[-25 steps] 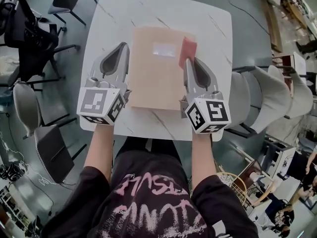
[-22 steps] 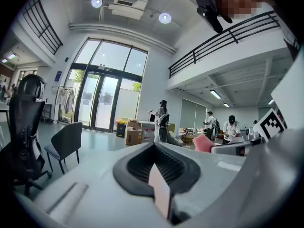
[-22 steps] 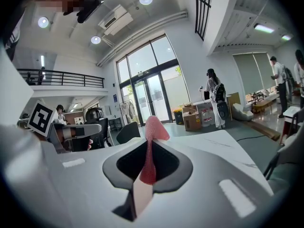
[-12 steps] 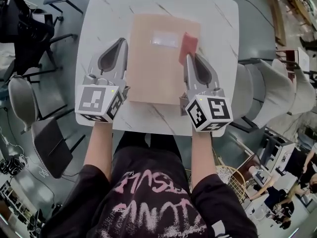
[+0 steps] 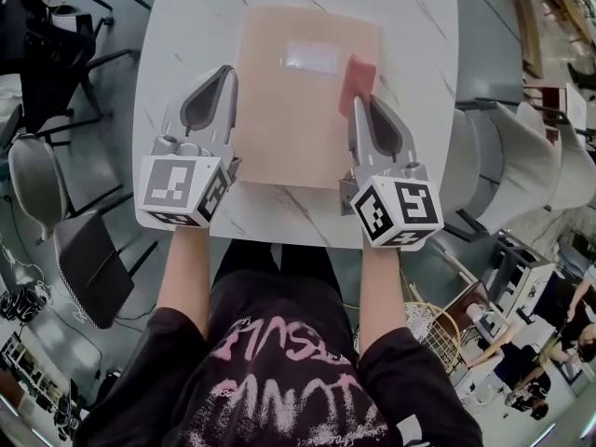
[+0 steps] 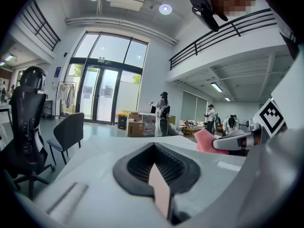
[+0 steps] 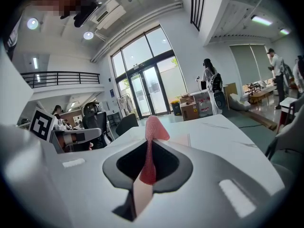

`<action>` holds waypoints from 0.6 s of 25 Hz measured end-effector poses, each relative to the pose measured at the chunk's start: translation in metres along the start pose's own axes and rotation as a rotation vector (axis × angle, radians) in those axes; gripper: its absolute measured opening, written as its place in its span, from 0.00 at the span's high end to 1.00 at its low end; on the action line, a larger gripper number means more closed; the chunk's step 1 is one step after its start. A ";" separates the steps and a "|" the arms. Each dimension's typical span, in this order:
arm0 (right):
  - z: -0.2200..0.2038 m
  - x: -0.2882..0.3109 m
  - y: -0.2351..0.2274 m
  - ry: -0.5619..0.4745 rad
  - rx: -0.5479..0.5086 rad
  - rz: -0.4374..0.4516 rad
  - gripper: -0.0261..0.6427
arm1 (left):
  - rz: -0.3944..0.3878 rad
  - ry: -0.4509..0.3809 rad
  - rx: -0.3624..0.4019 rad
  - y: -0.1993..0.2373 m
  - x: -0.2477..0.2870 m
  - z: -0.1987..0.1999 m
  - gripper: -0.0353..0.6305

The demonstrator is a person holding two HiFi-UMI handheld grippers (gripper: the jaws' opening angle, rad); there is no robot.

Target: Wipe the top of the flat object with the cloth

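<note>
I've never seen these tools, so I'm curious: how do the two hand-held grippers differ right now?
The right hand-held gripper is shut on a pink cloth; the left hand-held gripper is shut with nothing between its jaws. The right one's tip lies over the tan flat object; the left one sits beside its left edge, mostly over the white table. Both point the same way, toward the table's far side.

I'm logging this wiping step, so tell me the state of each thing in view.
Flat tan paper folder: lying flat on the white table.
Pink cloth: clamped in the right gripper, over the folder's right side.
Left gripper: shut, empty, beside the folder's left edge.
Right gripper: shut on the cloth.
</note>
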State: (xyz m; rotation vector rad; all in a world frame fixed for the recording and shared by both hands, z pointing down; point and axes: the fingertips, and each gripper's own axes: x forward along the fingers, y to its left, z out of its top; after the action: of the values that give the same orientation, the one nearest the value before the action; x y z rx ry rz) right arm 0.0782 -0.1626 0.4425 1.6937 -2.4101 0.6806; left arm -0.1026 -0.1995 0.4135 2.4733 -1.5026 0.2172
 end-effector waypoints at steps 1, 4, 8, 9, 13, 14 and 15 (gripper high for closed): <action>-0.001 0.000 0.000 0.003 0.003 -0.001 0.89 | 0.002 0.002 -0.004 0.001 -0.001 -0.002 0.94; -0.005 0.000 0.001 0.013 0.006 -0.001 0.89 | 0.003 0.010 -0.013 0.002 -0.002 -0.008 0.95; -0.005 -0.001 0.000 0.018 0.001 -0.004 0.89 | -0.005 0.001 -0.014 0.001 -0.004 -0.011 0.94; -0.005 -0.001 -0.001 0.019 -0.001 -0.005 0.89 | -0.005 0.000 -0.017 0.001 -0.004 -0.011 0.94; -0.003 -0.001 -0.002 0.029 -0.004 -0.009 0.89 | -0.002 -0.001 -0.027 -0.001 -0.005 -0.010 0.94; -0.002 0.000 -0.001 0.033 -0.004 -0.008 0.89 | -0.003 -0.002 -0.027 -0.001 -0.006 -0.010 0.94; 0.000 0.001 0.000 0.035 -0.005 -0.005 0.89 | -0.004 -0.002 -0.029 -0.001 -0.006 -0.010 0.94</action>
State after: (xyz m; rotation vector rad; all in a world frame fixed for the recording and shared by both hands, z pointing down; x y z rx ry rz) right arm 0.0781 -0.1634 0.4433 1.6708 -2.3811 0.6975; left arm -0.1045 -0.1912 0.4210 2.4548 -1.4914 0.1909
